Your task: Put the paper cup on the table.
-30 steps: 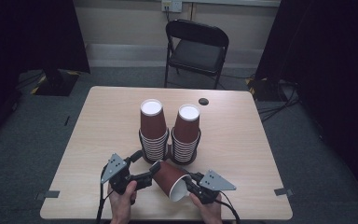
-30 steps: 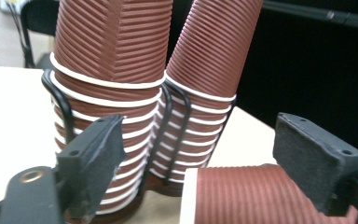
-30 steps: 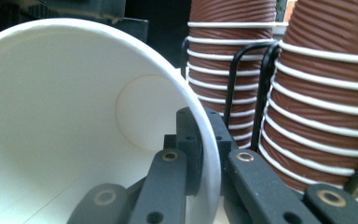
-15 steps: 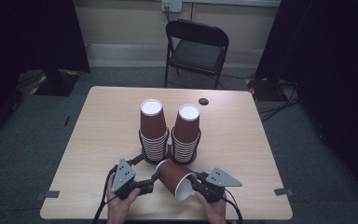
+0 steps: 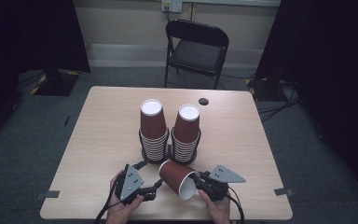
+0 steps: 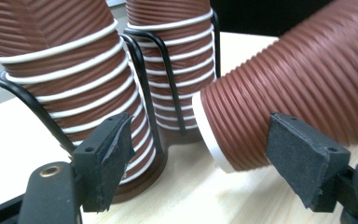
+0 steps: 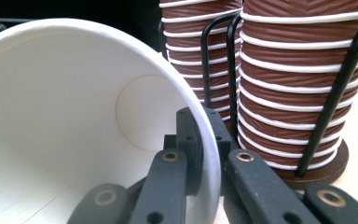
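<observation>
Cup [image 6: 303, 88]: ribbed brown paper, matt; white smooth inside. Beside it, rack [image 6: 142, 60]: black wire, glossy. Table [image 5: 102, 135]: pale wood-grain, smooth. Pads [image 6: 109, 149]: rough black foam.

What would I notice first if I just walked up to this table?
Two tall stacks of brown paper cups stand upside down in a black wire rack mid-table. Right in front of them, a single brown cup lies tilted on its side, its white inside showing. The right hand-held gripper pinches that cup's rim, near the table's front edge.
</observation>
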Tool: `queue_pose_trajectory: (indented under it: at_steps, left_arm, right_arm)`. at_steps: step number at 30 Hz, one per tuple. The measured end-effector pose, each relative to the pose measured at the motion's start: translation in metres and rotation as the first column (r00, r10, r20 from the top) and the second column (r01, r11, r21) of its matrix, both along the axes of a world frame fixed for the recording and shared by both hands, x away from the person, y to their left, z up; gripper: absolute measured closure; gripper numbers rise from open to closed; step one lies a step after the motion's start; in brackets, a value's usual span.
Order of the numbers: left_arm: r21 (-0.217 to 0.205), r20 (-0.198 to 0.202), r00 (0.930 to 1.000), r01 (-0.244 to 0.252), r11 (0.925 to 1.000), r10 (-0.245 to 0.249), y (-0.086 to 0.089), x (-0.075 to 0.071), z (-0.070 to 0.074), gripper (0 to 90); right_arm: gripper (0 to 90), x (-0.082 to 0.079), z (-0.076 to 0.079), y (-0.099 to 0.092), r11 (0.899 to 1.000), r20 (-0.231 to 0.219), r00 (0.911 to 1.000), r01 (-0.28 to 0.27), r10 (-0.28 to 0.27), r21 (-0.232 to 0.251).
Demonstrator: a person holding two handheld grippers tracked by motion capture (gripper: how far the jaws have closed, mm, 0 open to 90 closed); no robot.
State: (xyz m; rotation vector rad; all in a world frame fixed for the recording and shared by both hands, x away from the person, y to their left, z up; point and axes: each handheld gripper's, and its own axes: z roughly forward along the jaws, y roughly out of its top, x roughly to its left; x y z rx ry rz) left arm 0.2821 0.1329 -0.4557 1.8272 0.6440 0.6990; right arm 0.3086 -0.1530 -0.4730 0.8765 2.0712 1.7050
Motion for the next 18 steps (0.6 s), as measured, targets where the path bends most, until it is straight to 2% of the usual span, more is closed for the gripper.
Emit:
queue_pose_trajectory:
  at_steps: [1, 2, 3, 6, 12, 14, 16, 18]
  left_arm:
    - [0.004, -0.001, 0.9999, 0.011, 0.9999, -0.011, 0.0, 0.0, -0.001, 22.8]
    - [-0.006, -0.008, 0.9999, 0.01, 0.9999, -0.01, 0.0, 0.0, -0.002, 22.0]
    - [0.004, -0.013, 0.9999, 0.001, 1.0, -0.001, 0.0, 0.0, -0.002, 20.3]
    - [-0.011, -0.038, 0.9993, 0.004, 0.9999, -0.005, -0.001, 0.0, -0.003, 18.0]
    - [0.052, -0.004, 0.9994, 0.034, 0.9981, -0.034, -0.006, -0.001, -0.006, 15.3]
    - [0.072, -0.008, 0.9991, 0.042, 0.9965, -0.041, -0.009, -0.003, -0.007, 15.5]
    - [0.072, -0.009, 0.9988, 0.048, 0.9963, -0.047, -0.011, -0.004, -0.008, 15.5]
    - [0.102, 0.001, 0.9983, 0.057, 0.9932, -0.057, -0.016, -0.006, -0.011, 15.5]
  right_arm:
    - [87.3, 0.001, 0.001, 0.0, 1.0, -0.011, 0.9999, 0.001, -0.001, -0.002]
    - [87.4, 0.001, 0.002, -0.001, 1.0, -0.019, 0.9998, -0.001, 0.001, -0.006]
    - [87.4, 0.002, 0.003, -0.001, 1.0, -0.027, 0.9996, -0.004, 0.004, -0.009]
    - [87.4, 0.004, 0.007, -0.003, 1.0, -0.052, 0.9987, -0.002, 0.001, -0.01]
    - [87.4, 0.011, 0.015, -0.003, 1.0, -0.085, 0.9963, -0.01, 0.009, -0.018]
    - [87.4, 0.012, 0.017, -0.003, 0.999, -0.1, 0.9948, -0.019, 0.016, -0.031]
    - [87.4, 0.014, 0.018, -0.001, 0.998, -0.116, 0.9929, -0.033, 0.028, -0.047]
    - [87.4, 0.014, 0.019, -0.001, 0.998, -0.13, 0.991, -0.039, 0.032, -0.051]
